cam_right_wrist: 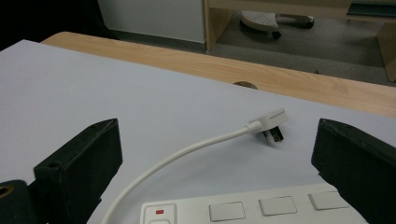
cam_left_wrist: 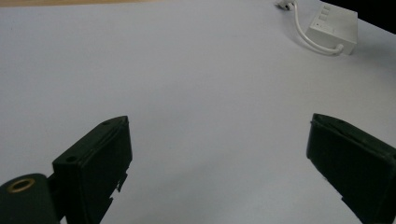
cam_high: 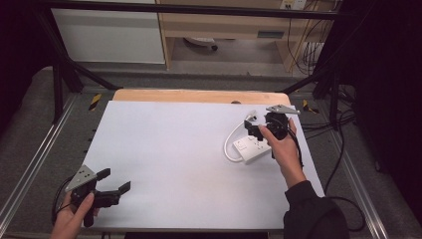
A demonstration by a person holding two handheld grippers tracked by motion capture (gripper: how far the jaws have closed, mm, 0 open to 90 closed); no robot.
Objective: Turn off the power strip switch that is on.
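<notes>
White table [cam_high: 164,164], white power strip [cam_high: 253,148], curled cord [cam_high: 230,144]

Power strip [cam_right_wrist: 261,207] is showing smooth white plastic, slightly glossy, with a red indicator; its cord [cam_right_wrist: 177,156] and plug [cam_right_wrist: 271,123] are looking like the same smooth white plastic. Surface [cam_high: 169,149] under the power strip is reading as a matt, pale sheet, with light wood grain showing along the edge beyond the plug. Right hand-held gripper [cam_right_wrist: 215,163] is showing matt black plastic; left hand-held gripper [cam_left_wrist: 219,163] likewise, with a brass-coloured insert.
</notes>
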